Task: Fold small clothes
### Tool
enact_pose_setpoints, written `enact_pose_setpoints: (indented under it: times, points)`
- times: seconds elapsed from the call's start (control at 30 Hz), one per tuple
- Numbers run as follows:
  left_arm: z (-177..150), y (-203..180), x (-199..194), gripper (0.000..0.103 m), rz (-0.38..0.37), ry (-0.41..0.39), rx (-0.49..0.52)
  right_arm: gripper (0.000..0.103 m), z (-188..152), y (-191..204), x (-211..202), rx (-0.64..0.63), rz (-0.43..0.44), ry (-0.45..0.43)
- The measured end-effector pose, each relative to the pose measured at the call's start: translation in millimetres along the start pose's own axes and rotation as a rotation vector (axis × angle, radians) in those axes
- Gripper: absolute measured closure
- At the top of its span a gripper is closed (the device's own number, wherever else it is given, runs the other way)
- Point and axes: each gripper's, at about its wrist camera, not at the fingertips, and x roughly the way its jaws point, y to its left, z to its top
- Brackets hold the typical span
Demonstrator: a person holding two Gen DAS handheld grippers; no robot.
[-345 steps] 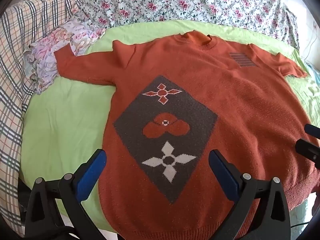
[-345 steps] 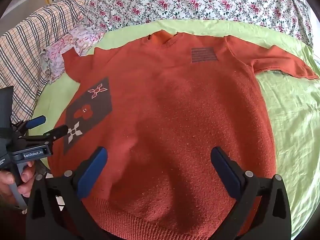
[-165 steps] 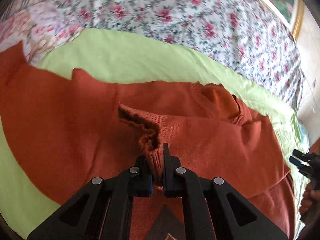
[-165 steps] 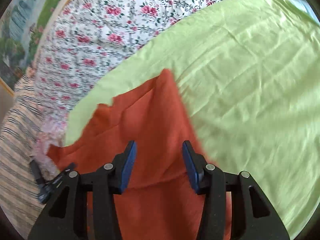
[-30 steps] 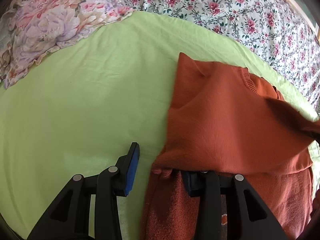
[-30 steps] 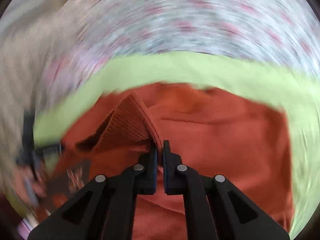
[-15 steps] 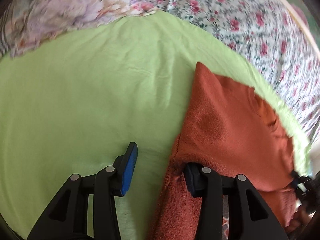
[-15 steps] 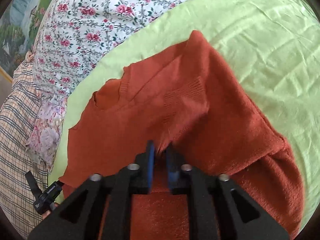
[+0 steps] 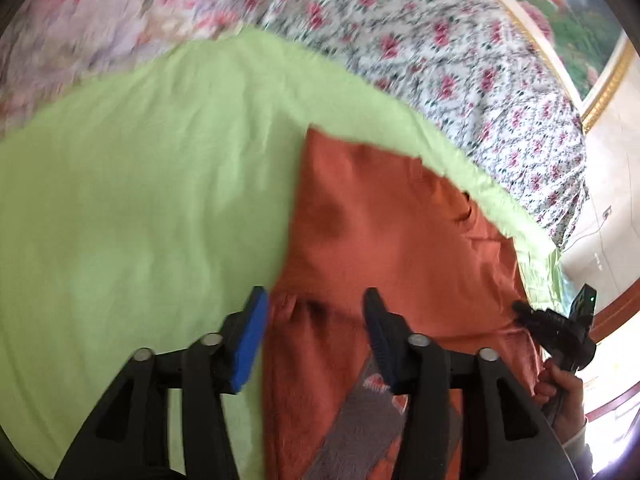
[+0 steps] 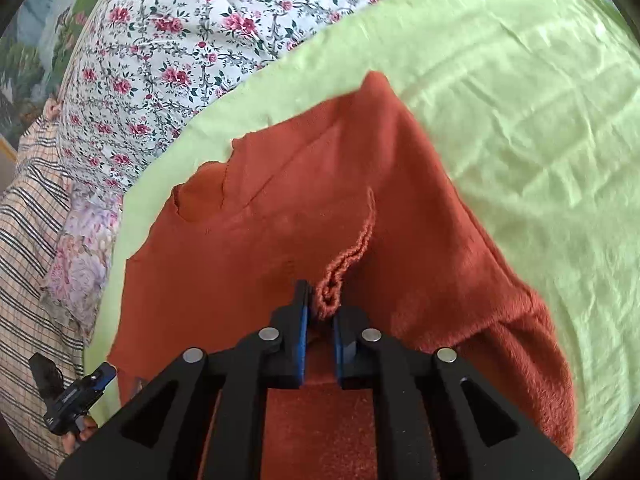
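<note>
Left claw (image 9: pixel 312 336) has just been opening wide, its pads off the folded left edge of the orange sweater (image 9: pixel 384 232) lying ahead of it on the green bedsheet (image 9: pixel 140 200). Right claw (image 10: pixel 320 320), narrow, has been closing, the ribbed sleeve cuff (image 10: pixel 340 268) bunched between its tips. Both sleeves look folded in; the bottom fold remains.
</note>
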Motion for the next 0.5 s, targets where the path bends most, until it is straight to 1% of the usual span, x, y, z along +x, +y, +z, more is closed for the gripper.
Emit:
enact_pose_setpoints:
  times: [0.03, 0.1, 0.23, 0.27, 0.3, 0.33, 0.37, 0.4, 0.43, 0.47, 0.5]
  points:
    - [7, 0, 3, 0.04, 0.014, -0.001, 0.011, 0.083, -1, -1, 0, 0.005, 0.007, 0.0]
    - [29, -1, 24, 0.039, 0.041, 0.016, 0.031, 0.079, -2, -1, 1, 0.01, 0.018, -0.002]
    - [66, 1, 91, 0.039, 0.131, 0.112, 0.05, 0.078, -3, 2, 3, 0.0, 0.014, 0.002]
    - [70, 5, 103, 0.04, 0.132, 0.134, 0.044, 0.078, -3, 2, 3, 0.003, 0.015, 0.003]
    - [72, 8, 112, 0.04, 0.136, 0.143, 0.04, 0.078, -3, 2, 4, 0.006, 0.015, 0.005]
    - [75, 7, 117, 0.041, 0.142, 0.131, 0.052, 0.078, -2, 2, 5, 0.007, 0.016, 0.007]
    - [77, 4, 119, 0.043, 0.149, 0.124, 0.07, 0.078, -2, 2, 6, 0.006, 0.016, 0.009]
    - [79, 1, 122, 0.065, 0.158, 0.122, 0.099, 0.078, -2, 4, 8, -0.004, 0.016, 0.01]
    - [78, -1, 121, 0.08, 0.153, 0.118, 0.111, 0.078, -1, 7, 9, -0.026, 0.016, 0.013]
    - [78, -2, 119, 0.093, 0.125, 0.114, 0.108, 0.081, -1, 15, 10, -0.067, 0.017, 0.011]
    - [78, -4, 114, 0.1, 0.142, 0.084, 0.105, 0.097, -1, 20, 8, -0.09, 0.021, -0.002]
